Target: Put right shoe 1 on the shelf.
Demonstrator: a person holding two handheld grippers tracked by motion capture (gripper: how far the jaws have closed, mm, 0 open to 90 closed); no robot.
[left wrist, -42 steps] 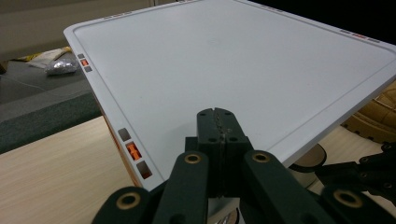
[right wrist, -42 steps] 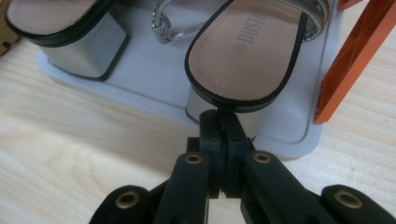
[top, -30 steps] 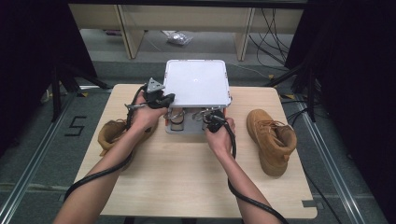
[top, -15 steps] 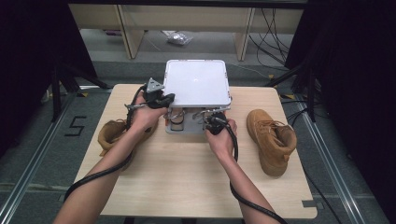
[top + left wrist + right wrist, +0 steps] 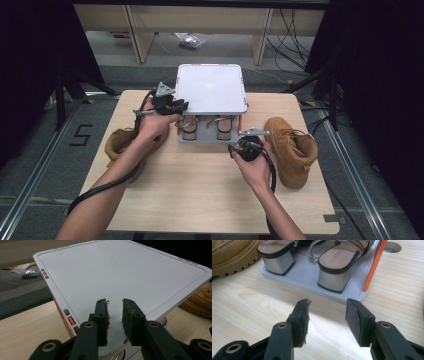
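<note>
**A:** so where are your hand-held grippers right now?

**B:** my left hand-held gripper (image 5: 115, 312) is over the near left corner of the white lid (image 5: 210, 87), jaws just been opening, nothing between them. My right hand-held gripper (image 5: 327, 315) hangs over bare worktop (image 5: 200, 190) just in front of the grey box tray (image 5: 312, 277), jaws also just been opening, parted and empty.

**A:** and the shoes?

**B:** the pair of heeled sandals (image 5: 334, 267) sits on the tray under the raised lid, block heels facing me. One tan boot (image 5: 291, 150) lies right of the box, another tan boot (image 5: 120, 142) left of it, beneath my left forearm.
</note>
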